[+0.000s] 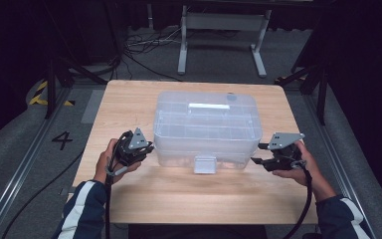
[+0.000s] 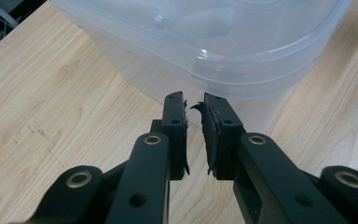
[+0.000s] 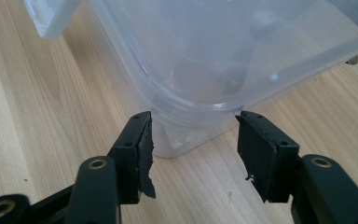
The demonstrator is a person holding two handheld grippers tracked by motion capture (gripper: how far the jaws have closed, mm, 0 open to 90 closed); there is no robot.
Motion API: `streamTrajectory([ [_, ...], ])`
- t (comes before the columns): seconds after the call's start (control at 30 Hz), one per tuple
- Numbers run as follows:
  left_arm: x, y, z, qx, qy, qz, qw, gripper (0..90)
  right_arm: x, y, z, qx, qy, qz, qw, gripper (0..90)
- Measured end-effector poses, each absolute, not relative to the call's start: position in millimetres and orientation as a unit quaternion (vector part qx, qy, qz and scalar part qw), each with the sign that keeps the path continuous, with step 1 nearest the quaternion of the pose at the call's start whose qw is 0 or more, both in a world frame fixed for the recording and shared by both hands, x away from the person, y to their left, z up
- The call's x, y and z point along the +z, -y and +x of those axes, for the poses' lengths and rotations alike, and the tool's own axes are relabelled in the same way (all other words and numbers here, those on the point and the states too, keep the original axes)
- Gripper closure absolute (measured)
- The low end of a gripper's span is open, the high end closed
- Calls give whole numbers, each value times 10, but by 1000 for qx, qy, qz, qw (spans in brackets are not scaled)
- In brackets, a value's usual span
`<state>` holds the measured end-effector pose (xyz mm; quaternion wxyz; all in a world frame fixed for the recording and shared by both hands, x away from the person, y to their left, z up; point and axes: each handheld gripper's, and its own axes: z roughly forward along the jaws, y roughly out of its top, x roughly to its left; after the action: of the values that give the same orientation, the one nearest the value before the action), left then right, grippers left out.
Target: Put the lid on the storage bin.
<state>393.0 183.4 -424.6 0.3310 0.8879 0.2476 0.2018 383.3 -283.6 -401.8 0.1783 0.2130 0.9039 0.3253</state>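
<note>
The clear plastic box (image 1: 205, 127) is sitting mid-desk (image 1: 179, 194), lid on, nothing visible lying inside. The left tongs (image 1: 148, 147) are hovering at its near-left corner, jaws parted by a narrow slit, gripping nothing. The right tongs (image 1: 257, 153) are gaping wide just before the near-right corner, holding nothing.

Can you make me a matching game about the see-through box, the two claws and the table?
Things:
1. plastic box
2. left claw
3. right claw
4. table

States:
A. jaws wide apart, at a corner of the box
B. light wood, carries everything
C. clear, lid on, white handle on top
D. jaws nearly together, nothing between them

Pairs: 1-C, 2-D, 3-A, 4-B
</note>
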Motion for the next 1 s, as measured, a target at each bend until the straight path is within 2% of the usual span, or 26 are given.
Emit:
streamTrajectory([
  [0.3, -4221, -1921, 3848, 202, -246, 889, 329, 685, -3993, 2833, 3797, 303, -911, 201, 193, 470],
  [0.43, -4245, -1967, 3788, 212, -245, 897, 299, 646, -3973, 2857, 3748, 290, -913, 197, 207, 463],
  [0.6, -4269, -2041, 3722, 218, -251, 898, 290, 575, -3967, 2909, 3718, 275, -916, 193, 220, 459],
  [1.0, -4376, -2189, 3594, 222, -257, 903, 262, 434, -4075, 3056, 3649, 258, -918, 206, 220, 445],
])
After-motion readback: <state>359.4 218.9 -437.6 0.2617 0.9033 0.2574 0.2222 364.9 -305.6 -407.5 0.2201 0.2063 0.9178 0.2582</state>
